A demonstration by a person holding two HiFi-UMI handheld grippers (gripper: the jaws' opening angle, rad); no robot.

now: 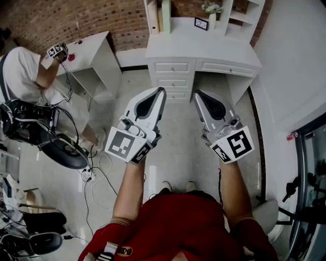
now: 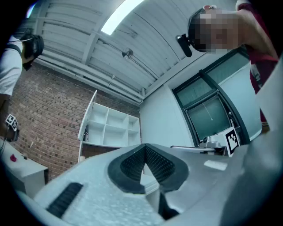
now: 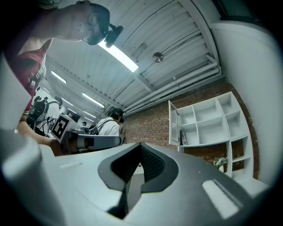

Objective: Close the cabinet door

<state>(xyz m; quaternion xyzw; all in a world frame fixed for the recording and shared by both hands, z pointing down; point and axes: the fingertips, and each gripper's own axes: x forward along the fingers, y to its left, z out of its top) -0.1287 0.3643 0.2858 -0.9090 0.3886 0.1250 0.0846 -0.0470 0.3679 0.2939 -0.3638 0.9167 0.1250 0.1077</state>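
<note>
The white cabinet (image 3: 208, 121) is a set of open shelves standing on a white desk (image 1: 204, 51) against the brick wall. Its door (image 3: 174, 123) stands swung out on the left side, and the left gripper view shows the same door (image 2: 87, 123) edge-on. I hold both grippers side by side over the floor, well short of the desk and tilted slightly up. My left gripper (image 1: 162, 90) (image 2: 144, 146) is shut with nothing in it. My right gripper (image 1: 197, 94) (image 3: 140, 145) is also shut and holds nothing.
The desk has drawers (image 1: 173, 81) in front, with a small picture frame (image 1: 201, 23) and a flower vase (image 1: 212, 15) on top. Another person (image 1: 23, 71) works at a white side table (image 1: 94, 48) on the left. Cables (image 1: 97, 173) and gear lie on the floor at the left. A glass door (image 1: 310, 193) is at the right.
</note>
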